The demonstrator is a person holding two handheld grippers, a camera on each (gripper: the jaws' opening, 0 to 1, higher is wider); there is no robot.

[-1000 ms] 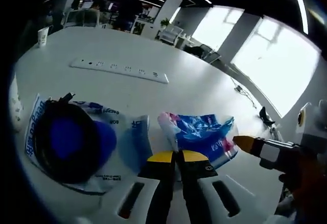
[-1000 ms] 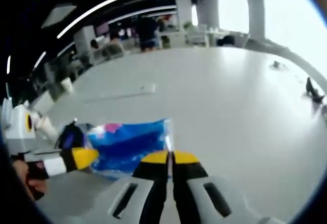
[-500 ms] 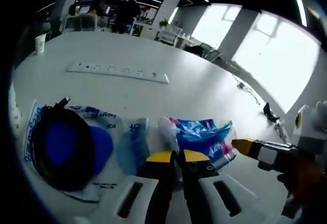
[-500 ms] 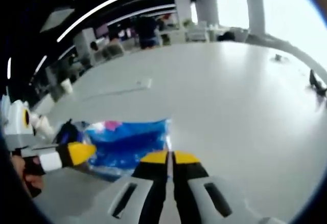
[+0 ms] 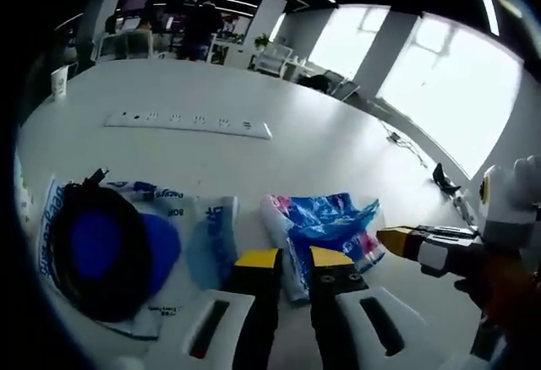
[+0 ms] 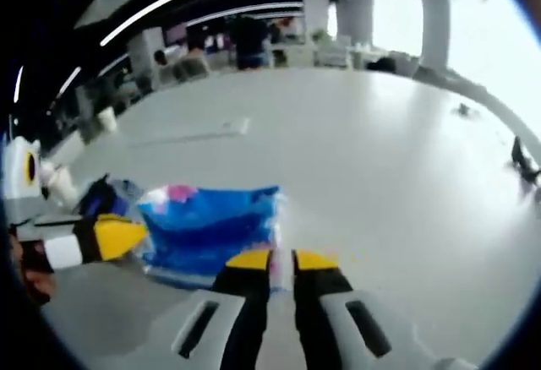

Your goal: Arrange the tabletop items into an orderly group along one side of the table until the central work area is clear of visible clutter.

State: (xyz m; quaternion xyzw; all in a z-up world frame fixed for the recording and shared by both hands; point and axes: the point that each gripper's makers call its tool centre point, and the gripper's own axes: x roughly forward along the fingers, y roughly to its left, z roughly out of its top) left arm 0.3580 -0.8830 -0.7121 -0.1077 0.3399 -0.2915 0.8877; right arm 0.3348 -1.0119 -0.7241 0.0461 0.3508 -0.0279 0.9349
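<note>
Both grippers flank the blue snack bag near the table's near edge: left gripper and right gripper slightly parted, holding nothing. Bag and neighbouring blue-print pouch appear grouped; the power strip remains mid-table. Far surface lies open.

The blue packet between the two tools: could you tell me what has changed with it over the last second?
Both tools have opened slightly: the left tool and right tool each show a small gap where the jaws were shut on the blue packet, so it seems released. The packet, the pouch and power strip lie as before.
</note>
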